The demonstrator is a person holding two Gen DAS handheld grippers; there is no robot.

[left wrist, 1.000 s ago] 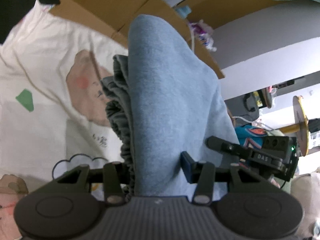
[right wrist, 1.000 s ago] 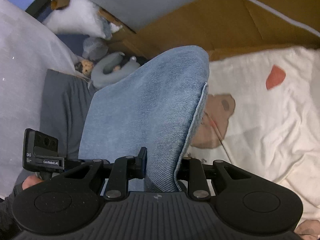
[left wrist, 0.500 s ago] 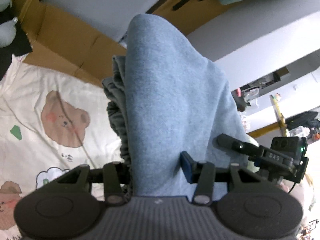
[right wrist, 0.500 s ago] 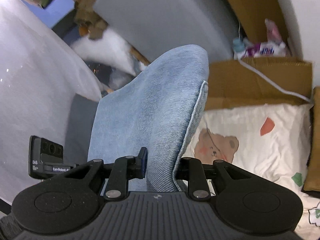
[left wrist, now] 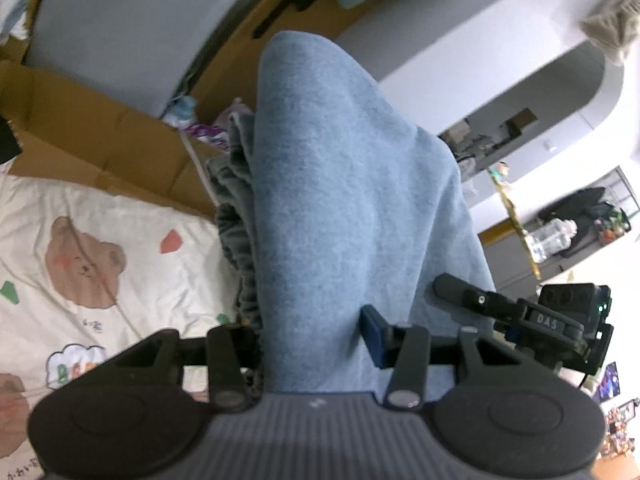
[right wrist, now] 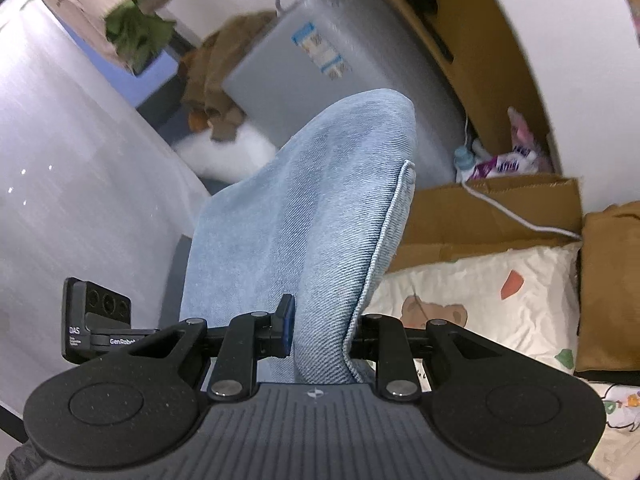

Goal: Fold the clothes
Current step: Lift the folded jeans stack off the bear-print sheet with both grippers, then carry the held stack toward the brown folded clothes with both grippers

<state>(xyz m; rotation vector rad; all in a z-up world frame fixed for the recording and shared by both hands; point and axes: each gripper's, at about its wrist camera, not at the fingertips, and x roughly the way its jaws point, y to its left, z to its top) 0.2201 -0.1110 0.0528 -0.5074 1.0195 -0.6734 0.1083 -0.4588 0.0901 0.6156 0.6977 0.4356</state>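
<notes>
Left wrist view: left gripper (left wrist: 312, 336) jaws clamped on light-blue denim garment (left wrist: 344, 200), gathered waistband beside one pad.
Right wrist view: right gripper (right wrist: 320, 334) jaws pinching the same garment's stitched edge.
Garment place: hanging above cream bear-print bedsheet (right wrist: 480, 304).

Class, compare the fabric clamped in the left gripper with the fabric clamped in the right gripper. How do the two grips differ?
The left gripper holds a thick bunch of the blue denim garment, including its dark gathered waistband; the right gripper holds a thinner fold ending in a stitched hem. The left jaws stand wider apart than the right jaws. Both are clamped on the same light blue denim, above the bear-print sheet.
</notes>
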